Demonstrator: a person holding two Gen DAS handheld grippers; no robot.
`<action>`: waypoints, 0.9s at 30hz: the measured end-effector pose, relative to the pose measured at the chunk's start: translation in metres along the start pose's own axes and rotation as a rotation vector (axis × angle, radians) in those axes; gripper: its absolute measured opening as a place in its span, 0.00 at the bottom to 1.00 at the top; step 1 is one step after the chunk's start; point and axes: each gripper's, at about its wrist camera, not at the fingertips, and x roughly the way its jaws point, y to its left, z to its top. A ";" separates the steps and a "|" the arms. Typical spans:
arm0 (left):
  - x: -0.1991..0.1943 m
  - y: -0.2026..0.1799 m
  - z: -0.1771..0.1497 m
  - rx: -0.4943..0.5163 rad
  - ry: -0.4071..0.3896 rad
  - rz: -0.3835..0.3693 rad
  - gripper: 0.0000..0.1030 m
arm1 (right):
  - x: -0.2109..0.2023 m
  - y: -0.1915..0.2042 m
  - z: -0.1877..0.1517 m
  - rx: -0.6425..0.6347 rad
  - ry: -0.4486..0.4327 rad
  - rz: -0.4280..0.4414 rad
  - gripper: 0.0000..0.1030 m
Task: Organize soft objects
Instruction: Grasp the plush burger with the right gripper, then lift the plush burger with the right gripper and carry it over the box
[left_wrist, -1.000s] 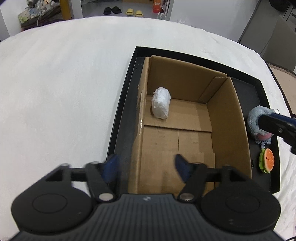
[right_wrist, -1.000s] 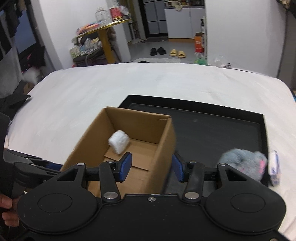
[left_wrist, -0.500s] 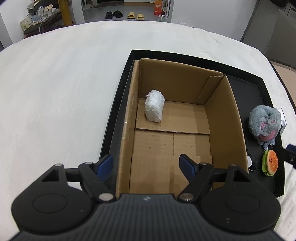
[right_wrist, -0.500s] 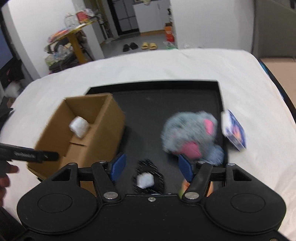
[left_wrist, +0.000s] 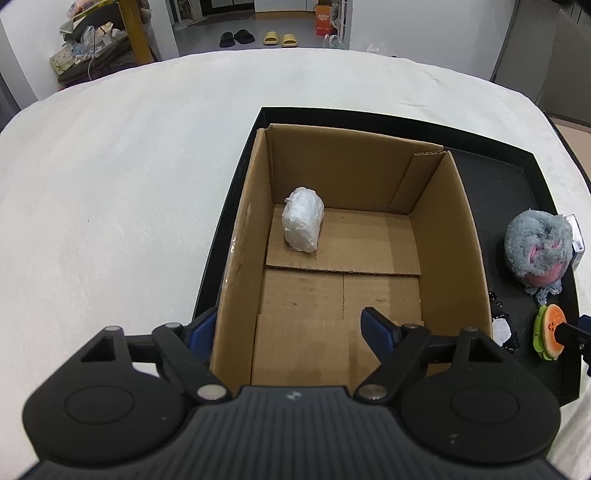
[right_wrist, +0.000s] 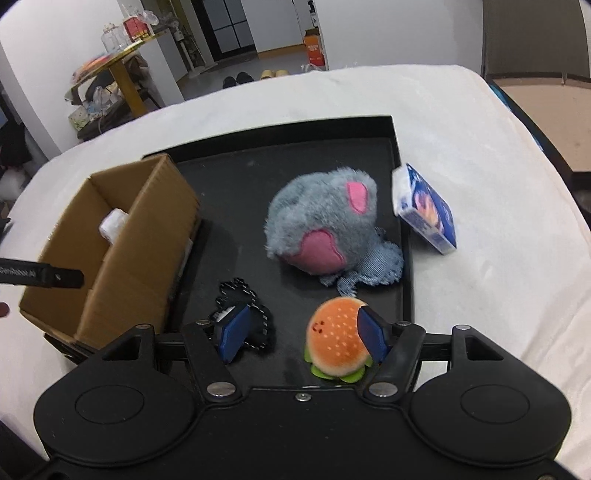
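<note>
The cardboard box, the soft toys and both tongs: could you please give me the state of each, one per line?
Cardboard box: open, upright on black tray.
White bundle: inside the box.
Grey plush: on tray, outside the box.
Burger plush: on tray, ungrasped.
Left tongs: open, straddling box wall.
Right tongs: open, over burger plush.

The right hand-held gripper (right_wrist: 301, 334), jaws spread, hangs over the burger plush (right_wrist: 334, 341) beside the grey plush (right_wrist: 317, 221).

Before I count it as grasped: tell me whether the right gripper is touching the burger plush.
Cannot tell. In the right wrist view the right gripper stands open; one finger overlaps the burger plush, but depth is unclear.
</note>
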 end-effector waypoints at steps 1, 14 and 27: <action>0.000 -0.001 0.000 0.002 -0.001 0.004 0.78 | 0.002 -0.001 -0.002 -0.003 0.002 -0.012 0.63; 0.001 -0.007 0.000 0.002 0.000 0.031 0.79 | 0.029 -0.012 -0.018 0.008 0.040 -0.055 0.50; -0.003 -0.007 -0.003 0.015 -0.009 0.030 0.79 | 0.013 -0.005 -0.016 -0.013 -0.001 -0.044 0.37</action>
